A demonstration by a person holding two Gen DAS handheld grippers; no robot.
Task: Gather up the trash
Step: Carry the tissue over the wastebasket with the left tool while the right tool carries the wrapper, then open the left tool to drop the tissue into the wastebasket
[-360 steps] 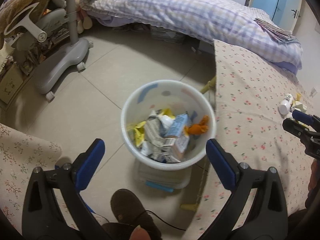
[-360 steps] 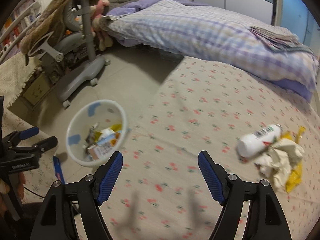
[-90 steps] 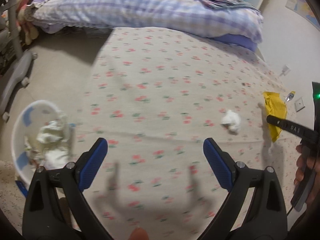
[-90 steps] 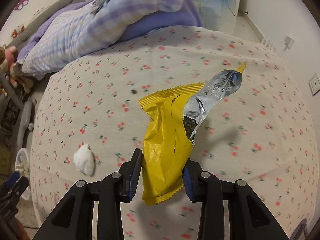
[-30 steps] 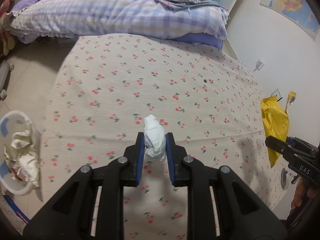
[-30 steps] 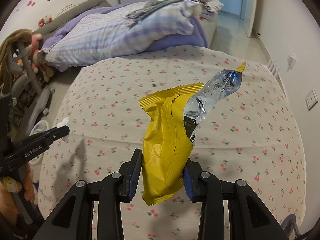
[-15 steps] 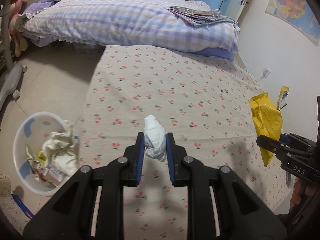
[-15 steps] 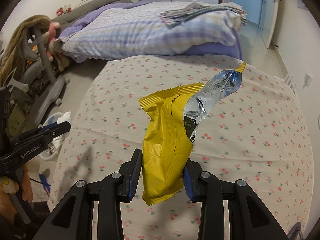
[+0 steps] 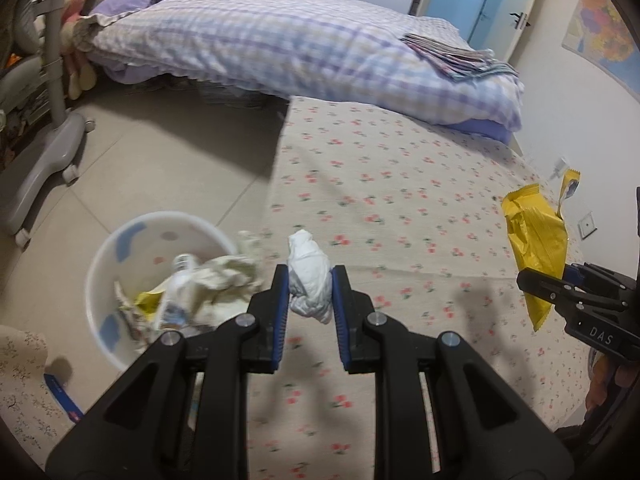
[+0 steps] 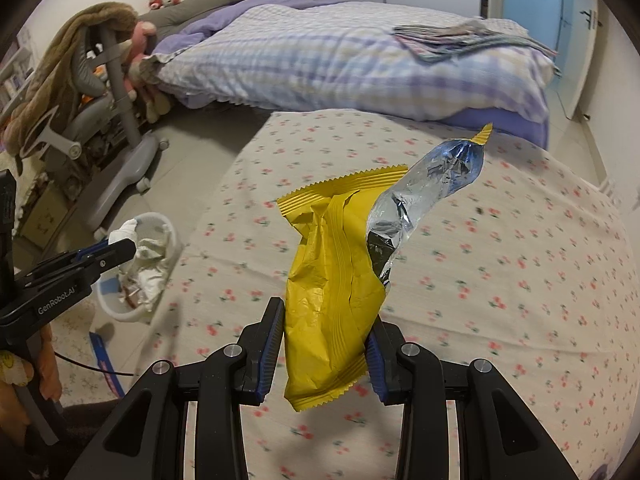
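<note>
My left gripper (image 9: 309,294) is shut on a crumpled white tissue (image 9: 310,280) and holds it above the flowered bed cover, just right of the white trash bin (image 9: 120,240). The bin stands on the floor, filled with paper and wrappers. My right gripper (image 10: 325,344) is shut on a torn yellow snack wrapper (image 10: 332,292) with a silver inside, held above the bed. The wrapper also shows in the left wrist view (image 9: 536,240), and the tissue in the right wrist view (image 10: 124,232) near the bin (image 10: 160,222).
A flowered cover (image 9: 400,200) spreads over the low bed. A checked quilt (image 9: 280,40) with a folded cloth (image 9: 456,58) lies behind. A grey chair base (image 9: 44,156) stands on the tiled floor at left.
Both grippers have swung left toward the bin with their loads still held. The bin is now nearer the left gripper and larger in view.
</note>
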